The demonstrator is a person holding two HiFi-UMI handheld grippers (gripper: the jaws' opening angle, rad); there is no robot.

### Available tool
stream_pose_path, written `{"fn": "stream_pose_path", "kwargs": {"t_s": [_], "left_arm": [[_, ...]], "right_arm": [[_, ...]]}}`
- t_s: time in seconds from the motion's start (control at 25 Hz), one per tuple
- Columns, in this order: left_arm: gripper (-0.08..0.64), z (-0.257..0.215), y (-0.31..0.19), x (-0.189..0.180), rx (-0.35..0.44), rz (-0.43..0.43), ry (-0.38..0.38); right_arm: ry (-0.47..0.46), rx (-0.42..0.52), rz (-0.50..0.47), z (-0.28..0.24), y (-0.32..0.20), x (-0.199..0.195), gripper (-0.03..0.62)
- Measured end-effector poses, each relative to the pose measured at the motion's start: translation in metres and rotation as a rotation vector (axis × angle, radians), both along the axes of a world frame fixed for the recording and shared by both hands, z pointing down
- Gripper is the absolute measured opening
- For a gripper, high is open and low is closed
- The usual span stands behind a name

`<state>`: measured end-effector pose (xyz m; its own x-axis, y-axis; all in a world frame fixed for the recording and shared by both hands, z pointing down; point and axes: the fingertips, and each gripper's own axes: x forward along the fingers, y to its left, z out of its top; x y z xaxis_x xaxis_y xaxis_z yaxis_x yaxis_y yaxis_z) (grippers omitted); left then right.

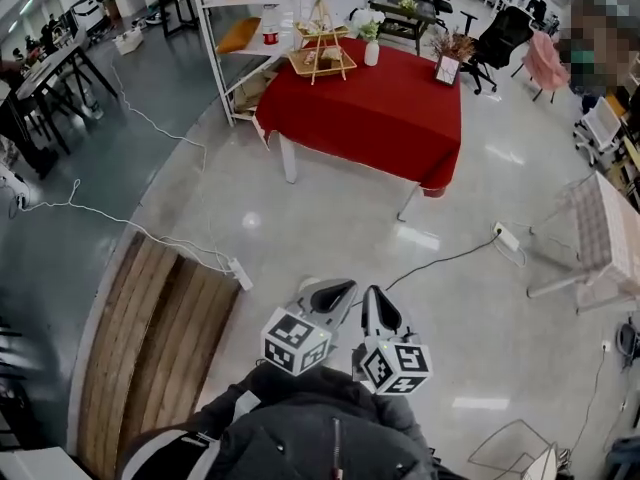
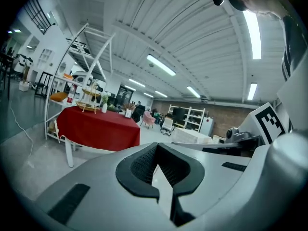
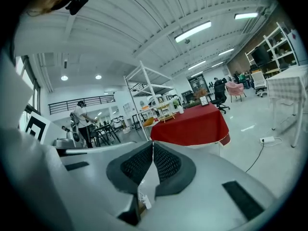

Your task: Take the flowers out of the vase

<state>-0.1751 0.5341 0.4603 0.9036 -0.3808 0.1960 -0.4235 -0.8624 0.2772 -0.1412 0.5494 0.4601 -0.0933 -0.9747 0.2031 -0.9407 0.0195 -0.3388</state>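
A white vase [image 1: 371,52] with pale flowers [image 1: 369,30] stands far off at the back of a red-clothed table [image 1: 380,118]. It shows small in the left gripper view as the vase [image 2: 104,108] and in the right gripper view as the vase [image 3: 180,109]. Both grippers hang close to the person's body, well short of the table. My left gripper [image 1: 343,289] is shut with nothing between its jaws, its tips [image 2: 156,146] meeting. Beside it, my right gripper [image 1: 376,295] is shut and empty too, tips [image 3: 153,144] together.
A wooden tiered stand [image 1: 320,53] and a picture frame [image 1: 447,69] share the table. White shelving [image 1: 235,28] stands behind it. Cables and power strips [image 1: 240,273] lie on the floor, a wooden platform [image 1: 150,348] is at left, and a checked-cloth table [image 1: 600,238] at right.
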Motion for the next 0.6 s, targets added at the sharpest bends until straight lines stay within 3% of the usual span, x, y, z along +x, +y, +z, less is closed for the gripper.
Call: {"fn": "stream_pose_path", "kwargs": {"t_s": [0.36, 0.6], "left_arm": [[0.009, -0.008, -0.09, 0.03, 0.002, -0.015, -0.005], [0.009, -0.012, -0.139, 0.054, -0.004, 0.027, -0.005]], "right_arm": [[0.005, -0.008, 0.01, -0.007, -0.08, 0.03, 0.012], [-0.003, -0.006, 0.026, -0.012, -0.141, 0.048, 0.012]]}}
